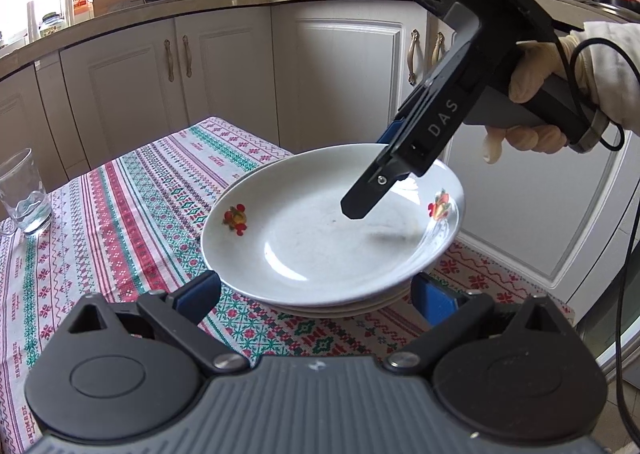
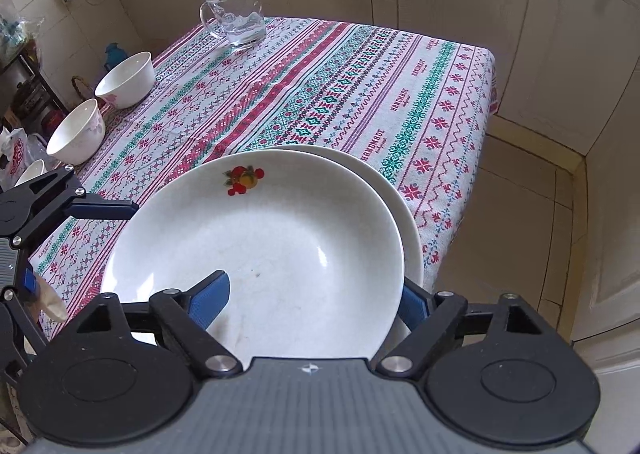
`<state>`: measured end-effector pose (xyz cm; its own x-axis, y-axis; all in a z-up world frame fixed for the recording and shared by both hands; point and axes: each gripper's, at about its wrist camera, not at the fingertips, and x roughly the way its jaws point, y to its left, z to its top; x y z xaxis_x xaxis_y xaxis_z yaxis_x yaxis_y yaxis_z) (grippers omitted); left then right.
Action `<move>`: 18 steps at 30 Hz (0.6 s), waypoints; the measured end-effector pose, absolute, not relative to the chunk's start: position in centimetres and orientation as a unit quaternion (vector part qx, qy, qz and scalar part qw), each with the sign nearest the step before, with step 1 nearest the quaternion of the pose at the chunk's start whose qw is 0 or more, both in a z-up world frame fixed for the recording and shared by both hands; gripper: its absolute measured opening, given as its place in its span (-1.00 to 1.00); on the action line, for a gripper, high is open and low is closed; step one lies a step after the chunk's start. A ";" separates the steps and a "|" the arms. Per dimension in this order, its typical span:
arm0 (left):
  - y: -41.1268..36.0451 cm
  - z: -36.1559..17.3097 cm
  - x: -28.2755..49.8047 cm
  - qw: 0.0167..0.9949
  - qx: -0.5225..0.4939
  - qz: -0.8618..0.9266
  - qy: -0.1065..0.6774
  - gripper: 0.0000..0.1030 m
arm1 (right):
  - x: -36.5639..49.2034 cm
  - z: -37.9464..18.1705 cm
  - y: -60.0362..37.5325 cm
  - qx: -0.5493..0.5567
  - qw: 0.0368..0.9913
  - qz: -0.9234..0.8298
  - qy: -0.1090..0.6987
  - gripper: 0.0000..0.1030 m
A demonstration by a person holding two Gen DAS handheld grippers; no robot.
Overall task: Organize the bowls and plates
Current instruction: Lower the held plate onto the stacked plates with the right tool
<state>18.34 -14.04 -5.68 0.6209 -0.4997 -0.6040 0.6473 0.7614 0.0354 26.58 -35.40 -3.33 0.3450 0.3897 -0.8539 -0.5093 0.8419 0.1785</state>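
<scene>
A: Where does the top plate [image 2: 256,250] lie from the right tongs [image 2: 312,300]?

B: Right between them. One blue finger [image 2: 210,300] hangs over the plate's well, the other sits outside the rim, and neither pad presses: the right tongs are released. The plate is round, so no long axis matters; what counts is that its near rim runs across the gap.

A: And the left tongs [image 1: 320,296]?

B: Also spread wide and empty, straddling the near edge of the plate stack [image 1: 340,304] from the opposite side, not touching. The right hand [image 1: 536,110] is the nearer one, I'd judge.

A: Count?

B: The stack shows about three or four plates, on the desk [image 2: 360,94] corner. Beyond the stack, left of it, three white bowls [image 2: 126,80] along the desk's edge, one barely visible. Farthest, one glass mug [image 2: 238,14].
</scene>
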 end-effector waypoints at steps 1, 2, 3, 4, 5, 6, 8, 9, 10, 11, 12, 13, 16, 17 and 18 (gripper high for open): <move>-14.1 -5.7 18.3 0.891 0.126 -0.323 0.292 0.95 | 26.5 -3.3 -35.5 -0.058 0.818 0.274 0.502 0.75; -14.1 -5.7 18.3 0.891 0.126 -0.325 0.291 0.95 | 26.4 -3.2 -35.6 -0.058 0.818 0.274 0.502 0.75; -14.2 -5.7 18.4 0.891 0.125 -0.327 0.290 0.95 | 26.3 -3.1 -35.6 -0.058 0.819 0.273 0.502 0.75; -14.2 -5.7 18.4 0.890 0.125 -0.328 0.290 0.95 | 26.2 -3.1 -35.6 -0.058 0.819 0.271 0.501 0.75; -14.2 -5.7 18.5 0.890 0.124 -0.330 0.291 0.95 | 26.1 -3.0 -35.7 -0.059 0.820 0.271 0.501 0.76; -14.2 -5.7 18.5 0.890 0.123 -0.331 0.290 0.95 | 26.0 -2.9 -35.7 -0.058 0.820 0.270 0.501 0.77; -14.3 -5.8 18.6 0.889 0.123 -0.332 0.290 0.95 | 25.7 -2.8 -35.8 -0.060 0.821 0.268 0.501 0.77; -14.4 -5.8 18.6 0.888 0.122 -0.333 0.291 0.95 | 25.7 -2.8 -35.8 -0.060 0.821 0.267 0.501 0.78; -14.4 -5.8 18.5 0.887 0.122 -0.335 0.292 0.95 | 25.6 -2.7 -35.9 -0.061 0.821 0.266 0.501 0.78; -14.4 -5.9 18.6 0.886 0.122 -0.336 0.294 0.95 | 25.4 -2.6 -35.9 -0.062 0.821 0.265 0.501 0.79; -14.4 -6.0 18.6 0.886 0.123 -0.335 0.295 0.95 | 25.3 -2.6 -35.9 -0.064 0.821 0.264 0.502 0.80; -14.5 -6.1 18.6 0.886 0.124 -0.334 0.296 0.95 | 25.2 -2.6 -35.9 -0.065 0.822 0.263 0.502 0.81; -14.4 -6.2 18.6 0.887 0.123 -0.332 0.298 0.95 | 24.7 -2.5 -36.0 -0.068 0.822 0.259 0.502 0.81; -14.4 -6.2 18.5 0.887 0.124 -0.330 0.298 0.95 | 24.6 -2.5 -36.0 -0.069 0.822 0.258 0.502 0.82; -14.3 -6.2 18.5 0.887 0.126 -0.329 0.298 0.95 | 24.5 -2.5 -36.0 -0.070 0.823 0.256 0.503 0.83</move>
<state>18.50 -14.34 -6.21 0.6062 -0.5092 -0.6109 0.6587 0.7519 0.0269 24.52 -36.00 -2.53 0.3635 0.3505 -0.8632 -0.4921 0.8589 0.1415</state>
